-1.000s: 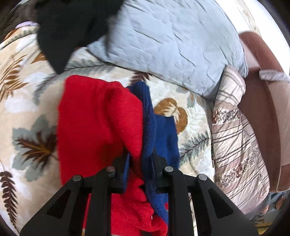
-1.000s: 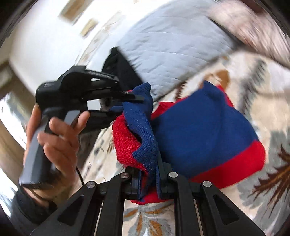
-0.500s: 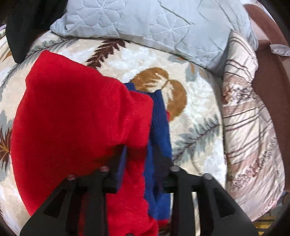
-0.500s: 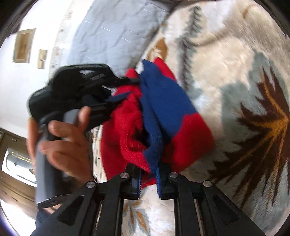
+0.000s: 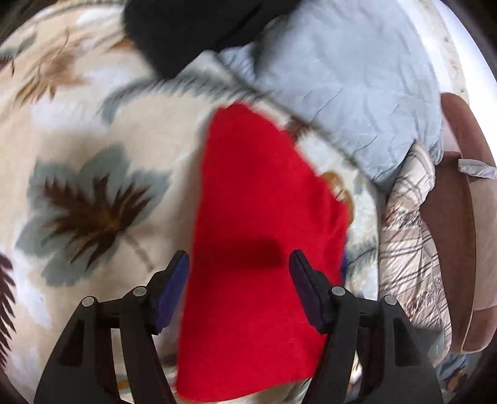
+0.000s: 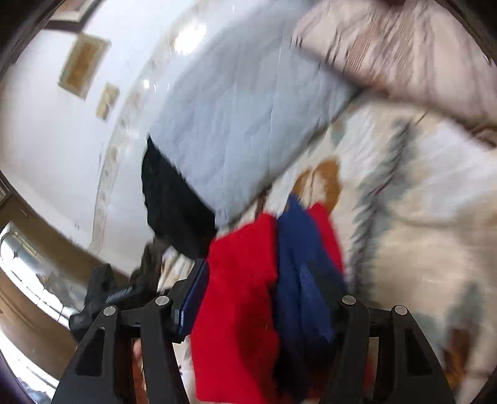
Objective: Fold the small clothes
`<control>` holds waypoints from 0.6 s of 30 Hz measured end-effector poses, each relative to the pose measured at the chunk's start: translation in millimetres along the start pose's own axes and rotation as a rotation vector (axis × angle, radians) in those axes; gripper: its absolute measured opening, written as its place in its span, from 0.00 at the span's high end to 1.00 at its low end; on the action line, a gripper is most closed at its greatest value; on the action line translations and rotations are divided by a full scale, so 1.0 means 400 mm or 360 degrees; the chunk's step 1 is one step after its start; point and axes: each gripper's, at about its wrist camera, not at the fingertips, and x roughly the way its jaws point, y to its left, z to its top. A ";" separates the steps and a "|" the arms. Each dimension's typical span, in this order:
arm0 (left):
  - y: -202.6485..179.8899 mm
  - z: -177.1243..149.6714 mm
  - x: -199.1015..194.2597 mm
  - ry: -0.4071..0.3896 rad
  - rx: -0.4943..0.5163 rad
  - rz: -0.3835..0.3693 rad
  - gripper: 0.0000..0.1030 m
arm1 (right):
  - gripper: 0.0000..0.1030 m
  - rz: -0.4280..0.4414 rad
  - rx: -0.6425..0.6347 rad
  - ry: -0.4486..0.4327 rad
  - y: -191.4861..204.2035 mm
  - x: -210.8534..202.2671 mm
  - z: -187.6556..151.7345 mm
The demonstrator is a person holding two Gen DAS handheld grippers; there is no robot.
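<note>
A small red and blue knit garment (image 5: 264,236) lies folded on the leaf-patterned bedspread (image 5: 77,149). In the left wrist view its red side faces up, with a sliver of blue at its right edge. My left gripper (image 5: 239,270) is open, its fingers wide apart above the garment. In the right wrist view the garment (image 6: 248,295) shows red on the left and blue on the right. My right gripper (image 6: 264,286) is open too, its fingers either side of the cloth. Both views are motion-blurred.
A pale blue quilted pillow (image 5: 341,87) lies beyond the garment, with a black garment (image 5: 192,28) to its left. A striped pillow (image 5: 410,242) and a brown headboard (image 5: 456,217) stand on the right. The left gripper's body (image 6: 105,295) shows at lower left in the right wrist view.
Both grippers opened and let go of the garment, which now lies folded on the bedspread. Both grippers have pulled back from it.
</note>
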 end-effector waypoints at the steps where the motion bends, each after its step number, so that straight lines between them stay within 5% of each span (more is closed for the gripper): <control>1: 0.008 -0.009 0.004 0.0010 -0.0001 -0.0005 0.36 | 0.39 -0.0018 0.0003 0.0064 -0.009 0.043 0.001; 5: 0.030 -0.039 0.007 -0.0010 0.0021 -0.0050 0.34 | 0.42 -0.0027 -0.0027 0.0191 -0.017 0.152 0.005; 8: 0.023 -0.043 -0.005 -0.0056 0.0048 -0.0039 0.34 | 0.85 -0.0087 -0.0317 0.0197 0.034 0.173 -0.003; 13: 0.000 -0.058 0.009 -0.0100 0.0087 -0.0039 0.25 | 0.86 -0.0041 -0.0364 -0.0062 0.070 0.076 0.028; 18: -0.031 -0.079 0.055 -0.0101 0.0174 0.0085 0.13 | 0.86 -0.0272 -0.0229 0.0041 -0.036 0.122 0.034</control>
